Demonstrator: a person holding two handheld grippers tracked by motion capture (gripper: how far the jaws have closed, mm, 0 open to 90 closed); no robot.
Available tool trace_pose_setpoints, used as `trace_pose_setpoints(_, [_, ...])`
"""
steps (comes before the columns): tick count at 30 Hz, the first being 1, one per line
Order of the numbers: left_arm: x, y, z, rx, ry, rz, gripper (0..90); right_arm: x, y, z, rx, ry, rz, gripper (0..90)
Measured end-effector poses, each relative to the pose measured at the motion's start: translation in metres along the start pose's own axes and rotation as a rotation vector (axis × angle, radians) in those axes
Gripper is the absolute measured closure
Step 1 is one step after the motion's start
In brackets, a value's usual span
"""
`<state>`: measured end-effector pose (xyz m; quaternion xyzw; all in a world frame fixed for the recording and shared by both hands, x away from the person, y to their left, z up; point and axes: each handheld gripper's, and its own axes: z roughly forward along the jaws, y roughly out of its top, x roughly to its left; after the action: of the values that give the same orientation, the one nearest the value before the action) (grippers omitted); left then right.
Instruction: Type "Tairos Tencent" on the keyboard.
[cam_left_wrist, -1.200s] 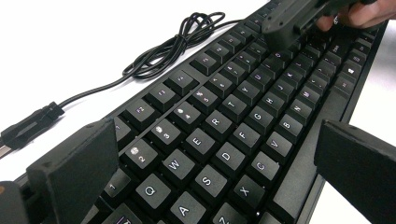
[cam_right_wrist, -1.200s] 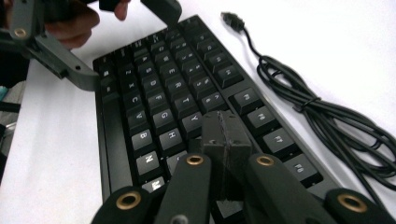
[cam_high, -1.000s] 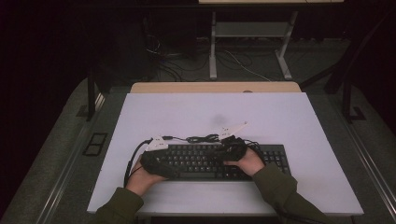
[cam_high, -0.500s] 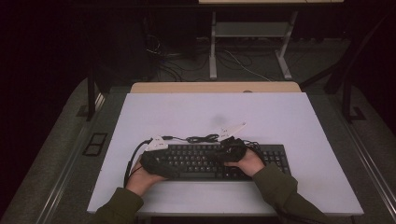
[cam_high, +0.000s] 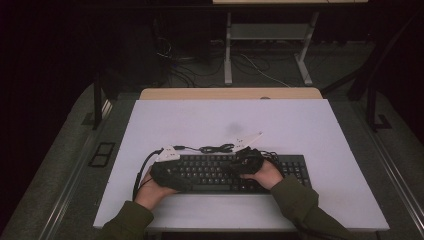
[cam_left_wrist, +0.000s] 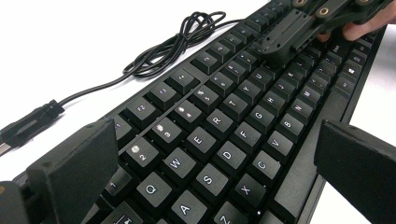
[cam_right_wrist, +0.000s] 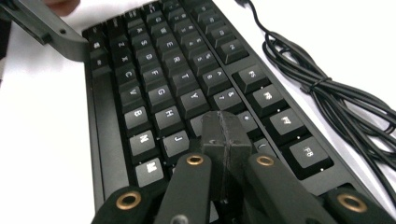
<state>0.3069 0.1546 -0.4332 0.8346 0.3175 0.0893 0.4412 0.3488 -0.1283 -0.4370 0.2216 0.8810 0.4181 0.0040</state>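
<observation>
A black keyboard (cam_high: 220, 172) lies near the front of the white table (cam_high: 300, 130). My left gripper (cam_high: 167, 172) hovers over the keyboard's left end; in the left gripper view its jaws stand wide apart, one on each side of the keyboard (cam_left_wrist: 219, 140), with nothing pressed between them. My right gripper (cam_high: 246, 161) rests over the keyboard's middle. Its jaws are pressed together, and the tip (cam_right_wrist: 224, 133) sits on the keys of the keyboard (cam_right_wrist: 154, 84) near the J and K. That shut tip (cam_left_wrist: 282, 44) is seen from the left gripper view too.
The keyboard's black cable (cam_high: 215, 148) lies bundled on the table just behind the keyboard, with its plug (cam_left_wrist: 28, 126) off the left end. A wooden table edge (cam_high: 230, 93) and a metal stand (cam_high: 270, 35) sit farther back, over a dark floor.
</observation>
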Motion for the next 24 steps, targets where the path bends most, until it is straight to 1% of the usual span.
trace_pose_setpoints(6, [0.0, 0.0, 0.0, 0.002, -0.001, -0.003, 0.0, -0.001, 0.0, -0.002, -0.005, 0.0, 0.004, 89.2])
trace_pose_setpoints(10, [0.0, 0.0, 0.0, -0.001, -0.002, 0.001, 0.0, -0.002, 0.001, -0.006, -0.023, 0.006, 0.011, 89.1])
trace_pose_setpoints(14, [0.0, 0.0, -0.001, -0.002, -0.002, 0.001, 0.0, -0.004, 0.001, -0.008, -0.045, 0.012, 0.021, 85.9])
trace_pose_setpoints(17, [0.0, 0.001, -0.002, -0.006, -0.003, 0.0, 0.0, -0.004, 0.002, -0.01, -0.06, 0.018, 0.034, 80.1])
trace_pose_setpoints(21, [-0.001, 0.001, -0.002, -0.008, -0.005, 0.001, 0.0, -0.007, 0.002, -0.013, -0.083, 0.01, 0.051, 68.4])
trace_pose_setpoints(24, [-0.001, 0.002, -0.003, -0.01, -0.006, -0.006, 0.0, -0.009, 0.001, -0.013, -0.091, 0.003, 0.063, 59.2])
